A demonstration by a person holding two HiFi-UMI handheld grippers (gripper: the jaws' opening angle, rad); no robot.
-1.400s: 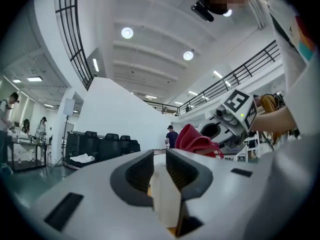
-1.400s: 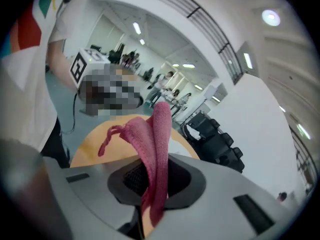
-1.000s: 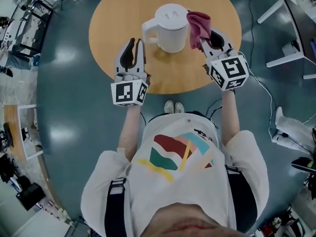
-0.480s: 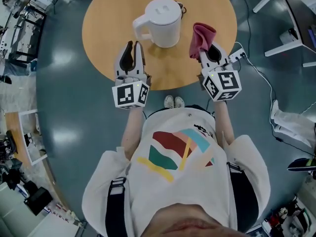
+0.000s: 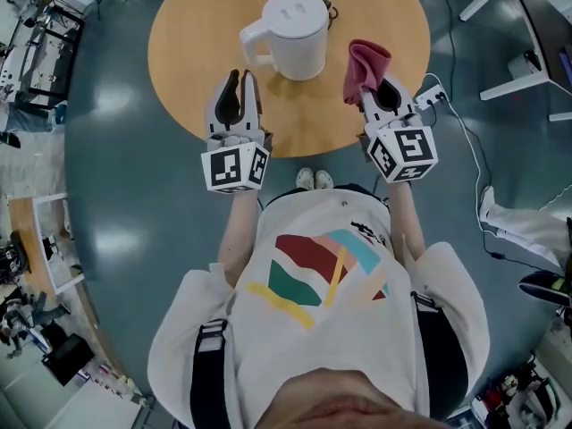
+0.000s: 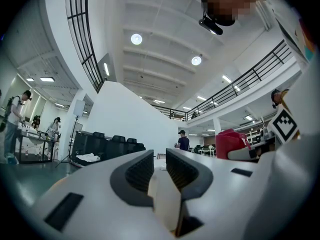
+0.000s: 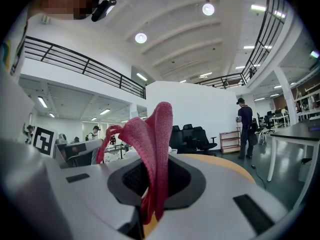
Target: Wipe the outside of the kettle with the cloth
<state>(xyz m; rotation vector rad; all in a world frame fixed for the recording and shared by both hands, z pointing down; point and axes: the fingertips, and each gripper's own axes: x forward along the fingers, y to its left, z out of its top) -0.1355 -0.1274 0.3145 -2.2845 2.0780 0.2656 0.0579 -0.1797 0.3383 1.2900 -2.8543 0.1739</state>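
- The white kettle (image 5: 295,29) stands upright on the round wooden table (image 5: 197,34), with its lid on.
- In the head view, the kettle's handle (image 5: 251,47) points to about 9 o'clock.
- The left gripper (image 5: 236,92) is over the near edge of the table. It is at about 7 o'clock from the kettle and does not touch it.
- Its jaws point to 12 o'clock. They are a little bit apart, with a thin gap between them. The left gripper view shows nothing in that gap.
- The right gripper (image 5: 379,89) is at about 4 o'clock from the kettle, also over the near part of the table.
- Its jaws are closed tight on the pink-red cloth (image 5: 366,65). The right gripper view shows the cloth pinched between the two pads.
- The cloth sticks up past the jaw tips in a floppy fold. It is near the kettle but apart from it, and table shows between them.
- Each gripper has a cube with square black-and-white marks at its back end. The left cube (image 5: 234,168) and the right cube (image 5: 407,155) are both close to the person's body.
- The person's shoes (image 5: 314,180) are on the blue-grey floor (image 5: 116,222), at 6 o'clock from the table.
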